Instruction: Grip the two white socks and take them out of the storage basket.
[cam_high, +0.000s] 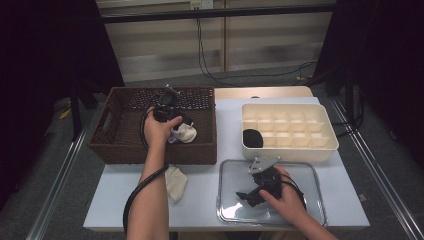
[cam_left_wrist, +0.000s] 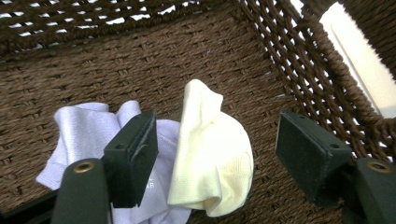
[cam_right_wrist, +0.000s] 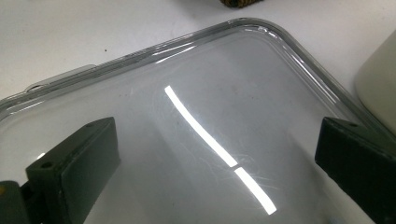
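Reaching down into the brown wicker basket (cam_high: 115, 150), the left gripper (cam_left_wrist: 215, 154) has its two black jaws spread on either side of a pale yellow sock (cam_left_wrist: 212, 158). The sock sits bunched in the lower middle of the left gripper view, its cuff sticking up, and neither pad appears to press on it yet. Overlapping it at the lower left of that view lies a white sock (cam_left_wrist: 84, 128), partly behind the left jaw, both resting on the woven floor of the basket.

In the high view the left hand (cam_high: 160, 131) is at the basket's near right part, with the yellow sock just beside it. The right gripper (cam_right_wrist: 217, 163) hovers with its jaws wide apart and nothing between them, over a clear lid (cam_high: 305, 175) lying flat at the lower right of the high view.

Behind the lid, at right of centre, stands a cream divided box (cam_high: 330, 142); one dark rolled item (cam_high: 252, 138) fills its near left cell and the other cells look bare. Another pale cloth (cam_high: 176, 182) lies on the table (cam_high: 210, 145) in front of the basket.

I'd judge the sorting barely begun: one cell filled, the yellow sock not yet gripped, and the white sock and the loose cloth still waiting.
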